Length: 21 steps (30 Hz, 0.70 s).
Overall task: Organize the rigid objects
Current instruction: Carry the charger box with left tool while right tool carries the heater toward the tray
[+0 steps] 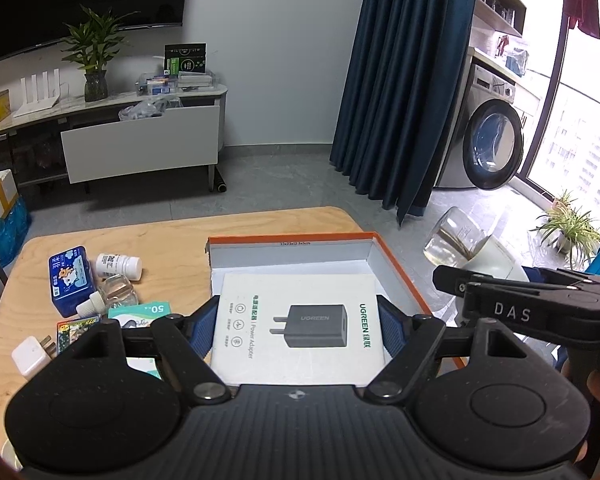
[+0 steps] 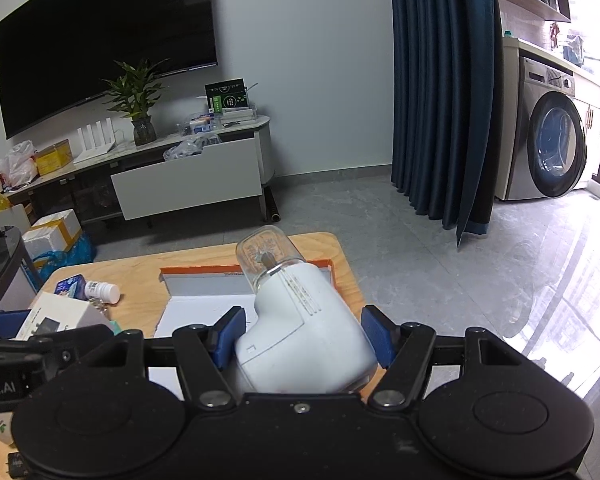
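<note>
My left gripper (image 1: pixel 300 332) is shut on a white UGREEN power adapter box (image 1: pixel 296 292), with a blue pad pressed against each side. It holds the box flat, just over the open orange-rimmed carton (image 1: pixel 396 264) on the wooden table (image 1: pixel 172 240). My right gripper (image 2: pixel 304 338) is shut on a white plug-in device (image 2: pixel 300 332) with a clear glass bottle (image 2: pixel 264 256) at its front end. The device is tilted, above the near right part of the carton (image 2: pixel 204 272). The same glass bottle (image 1: pixel 456 236) shows at the right of the left wrist view.
Left of the carton lie a blue tin (image 1: pixel 70 280), a white pill bottle (image 1: pixel 120 266), a small clear bottle (image 1: pixel 114 298), a green and white packet (image 1: pixel 148 312), card packs (image 1: pixel 76 330) and a white charger plug (image 1: pixel 32 356). Beyond the table are a TV cabinet (image 1: pixel 140 148) and a curtain (image 1: pixel 400 100).
</note>
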Available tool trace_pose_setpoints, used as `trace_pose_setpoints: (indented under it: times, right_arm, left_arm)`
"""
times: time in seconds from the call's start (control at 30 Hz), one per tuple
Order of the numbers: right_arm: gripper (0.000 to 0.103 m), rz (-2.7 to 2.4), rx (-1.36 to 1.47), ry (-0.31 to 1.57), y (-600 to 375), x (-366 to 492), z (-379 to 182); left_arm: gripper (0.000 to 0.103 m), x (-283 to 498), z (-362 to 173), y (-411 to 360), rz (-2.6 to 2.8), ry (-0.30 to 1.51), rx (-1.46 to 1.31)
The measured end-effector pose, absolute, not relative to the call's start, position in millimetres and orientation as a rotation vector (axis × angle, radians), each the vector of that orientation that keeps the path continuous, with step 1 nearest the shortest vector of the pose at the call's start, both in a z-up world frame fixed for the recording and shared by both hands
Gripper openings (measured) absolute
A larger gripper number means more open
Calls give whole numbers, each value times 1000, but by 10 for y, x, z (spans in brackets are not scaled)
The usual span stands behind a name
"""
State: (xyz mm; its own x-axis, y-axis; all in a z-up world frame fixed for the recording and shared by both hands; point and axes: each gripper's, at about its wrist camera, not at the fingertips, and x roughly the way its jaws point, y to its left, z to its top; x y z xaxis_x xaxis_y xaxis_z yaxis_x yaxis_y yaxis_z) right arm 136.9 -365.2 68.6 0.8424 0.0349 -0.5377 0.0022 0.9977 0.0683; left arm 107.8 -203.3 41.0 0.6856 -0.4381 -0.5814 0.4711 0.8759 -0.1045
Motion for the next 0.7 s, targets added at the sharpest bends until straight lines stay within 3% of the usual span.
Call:
trace_pose_setpoints:
  times: [0.7]
  right_arm:
    - [78, 14, 40, 611, -3646, 1665, 574]
  left_arm:
    - [79, 1322, 309, -2161, -493, 668, 80]
